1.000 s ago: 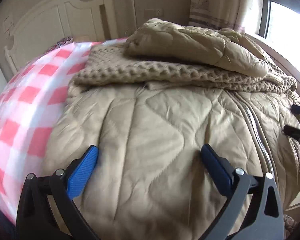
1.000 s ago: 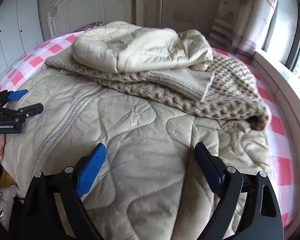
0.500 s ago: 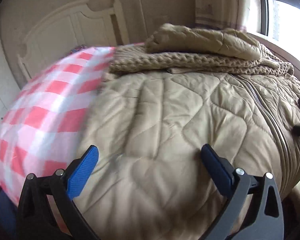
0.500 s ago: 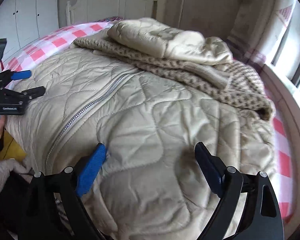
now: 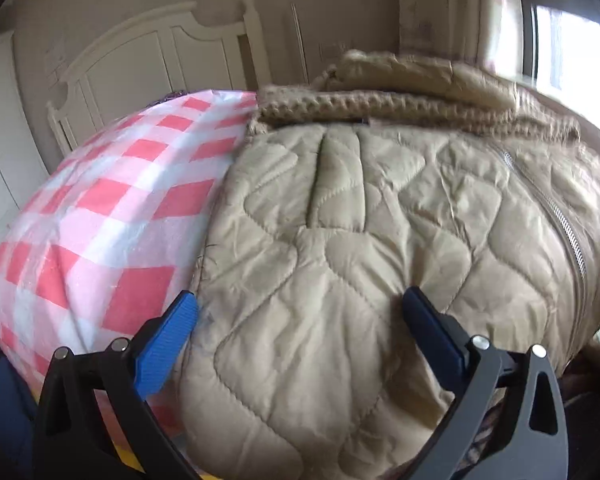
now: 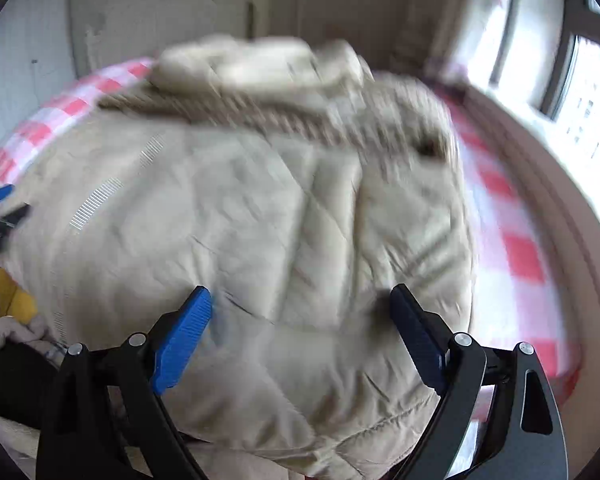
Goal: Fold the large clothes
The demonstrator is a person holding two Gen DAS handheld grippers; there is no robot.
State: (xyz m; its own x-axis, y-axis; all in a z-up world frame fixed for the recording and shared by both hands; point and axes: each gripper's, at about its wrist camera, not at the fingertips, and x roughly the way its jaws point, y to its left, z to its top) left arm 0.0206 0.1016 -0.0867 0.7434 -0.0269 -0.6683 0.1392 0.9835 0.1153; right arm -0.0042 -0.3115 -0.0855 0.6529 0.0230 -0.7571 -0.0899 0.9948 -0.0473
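Now the quilted coat [image 5: 364, 240] lies spread on the checked bed [image 5: 100, 208], zip up, below the knit [image 5: 380, 108] at its far edge. Left gripper [image 5: 300, 312] gapes wide over the coat's hem, gripping nothing. Right gripper [image 6: 300, 304] is opening, coat beneath, unpinched.

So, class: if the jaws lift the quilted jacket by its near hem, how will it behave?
The quilted jacket will probably sag and drape, since it lies creased and soft. Its puffy padding suggests it is light for its bulk. The smooth sheen hints it may slip.
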